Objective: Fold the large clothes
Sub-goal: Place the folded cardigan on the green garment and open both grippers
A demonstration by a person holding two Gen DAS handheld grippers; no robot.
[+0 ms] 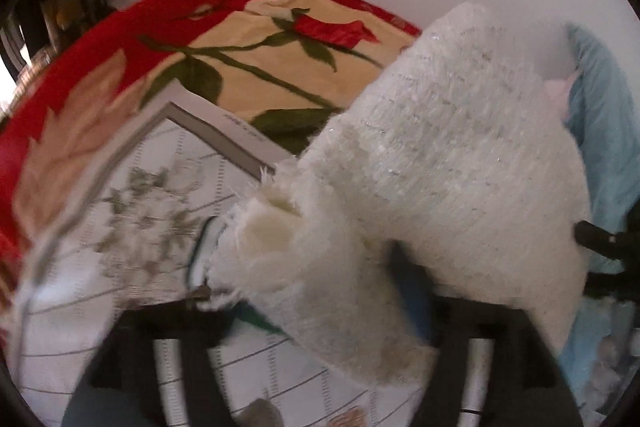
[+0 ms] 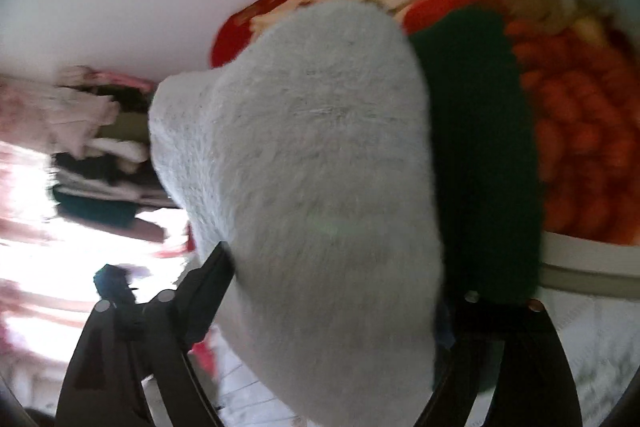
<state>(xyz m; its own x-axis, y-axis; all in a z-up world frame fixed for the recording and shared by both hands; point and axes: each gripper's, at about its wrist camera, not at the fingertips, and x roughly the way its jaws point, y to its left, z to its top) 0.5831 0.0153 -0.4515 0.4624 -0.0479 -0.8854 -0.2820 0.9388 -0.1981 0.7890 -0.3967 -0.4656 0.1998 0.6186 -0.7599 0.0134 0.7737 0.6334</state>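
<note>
A fluffy white sweater (image 1: 440, 155) fills the middle of the left wrist view, lifted above the bed. My left gripper (image 1: 320, 291) is shut on a bunched edge of it; the fingertips are buried in the fabric. In the right wrist view the same white sweater (image 2: 312, 163) hangs in front of the camera. My right gripper (image 2: 336, 307) is shut on it, with one black finger (image 2: 208, 279) showing at the left and the other hidden behind the cloth.
A white gridded sheet with a flower print (image 1: 132, 235) covers the bed, on a red rose blanket (image 1: 248, 39). A light blue cloth (image 1: 608, 131) lies at the right. A dark green garment (image 2: 480, 155) and an orange knit (image 2: 576, 147) lie beside the sweater. Stacked clothes (image 2: 92, 147) stand by the wall.
</note>
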